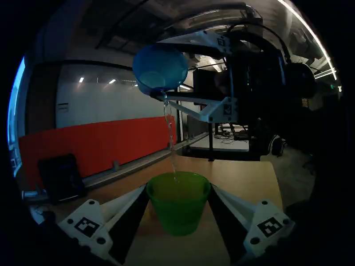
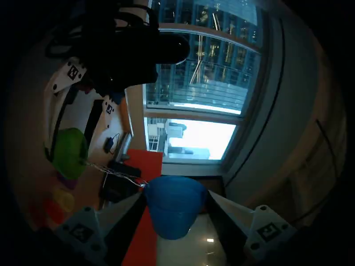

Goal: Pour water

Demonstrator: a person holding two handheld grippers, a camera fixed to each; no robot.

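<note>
In the left gripper view my left gripper [image 1: 178,204] is shut on a green cup [image 1: 178,201], held upright above a wooden table [image 1: 244,175]. Above it the right gripper [image 1: 195,73] holds a blue cup [image 1: 159,67] tipped over, and a thin stream of water [image 1: 170,133] falls from its rim into the green cup. In the right gripper view my right gripper [image 2: 175,208] is shut on the blue cup [image 2: 174,206]. Water [image 2: 113,170] runs from its rim across to the green cup [image 2: 69,153], which sits between the left gripper's fingers [image 2: 57,102].
A red and white wall [image 1: 97,137] runs along the table's far side, with a dark tablet-like object [image 1: 61,177] leaning by it. A second desk [image 1: 224,144] stands beyond. Large bright windows [image 2: 199,111] face the right gripper. A cable and small device [image 2: 109,144] lie on the table.
</note>
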